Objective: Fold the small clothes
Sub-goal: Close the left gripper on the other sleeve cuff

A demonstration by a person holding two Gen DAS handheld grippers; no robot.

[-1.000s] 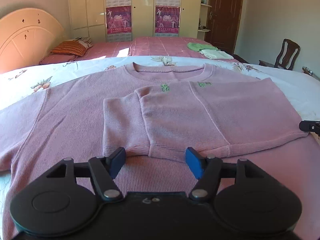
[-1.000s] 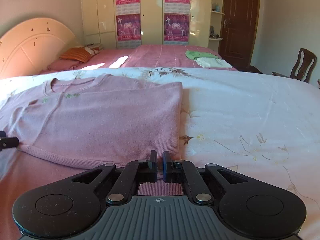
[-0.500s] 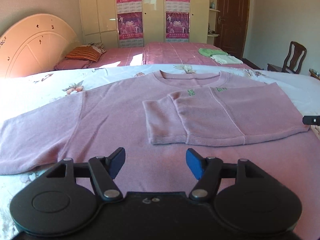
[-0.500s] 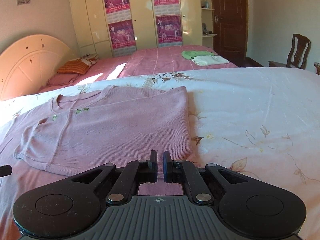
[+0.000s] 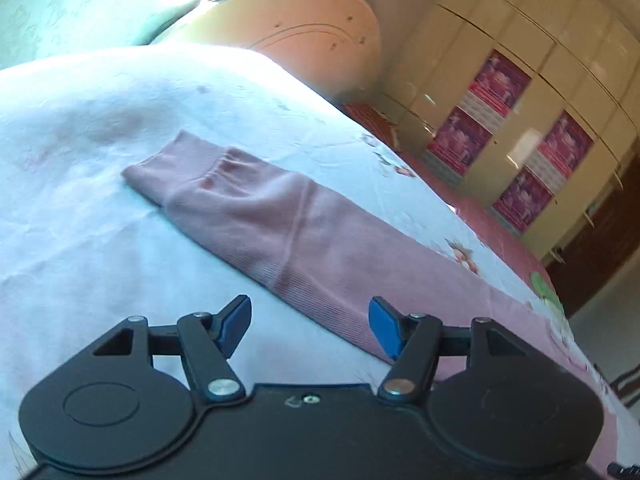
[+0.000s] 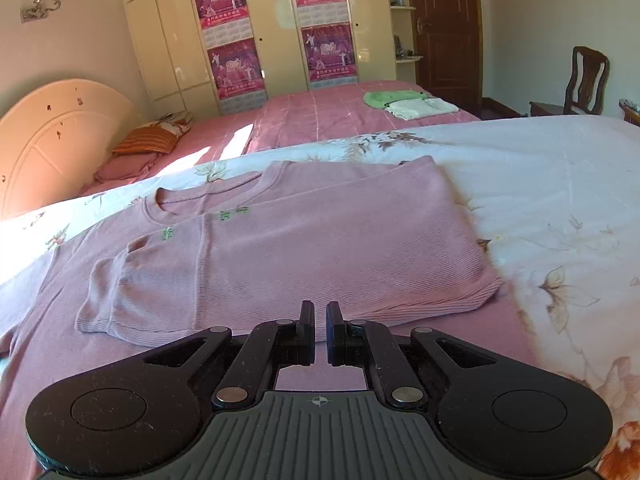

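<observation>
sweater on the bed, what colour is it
Dusty pink sweater, with small green embroidery near the neckline; the right wrist view shows it best.

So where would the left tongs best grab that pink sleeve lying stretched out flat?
Probably at the ribbed cuff, the sleeve's free end. It lies flat on the sheet, so the open left tongs should come low from ahead and pinch its edge.

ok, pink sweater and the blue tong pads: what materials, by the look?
Pink sweater: fine rib knit, matte, likely cotton or a blend; ribbing lines show on the sleeve and its cuff. Blue pads on the left tongs: smooth, slightly glossy, probably rubber or soft plastic; cannot tell which.
</observation>
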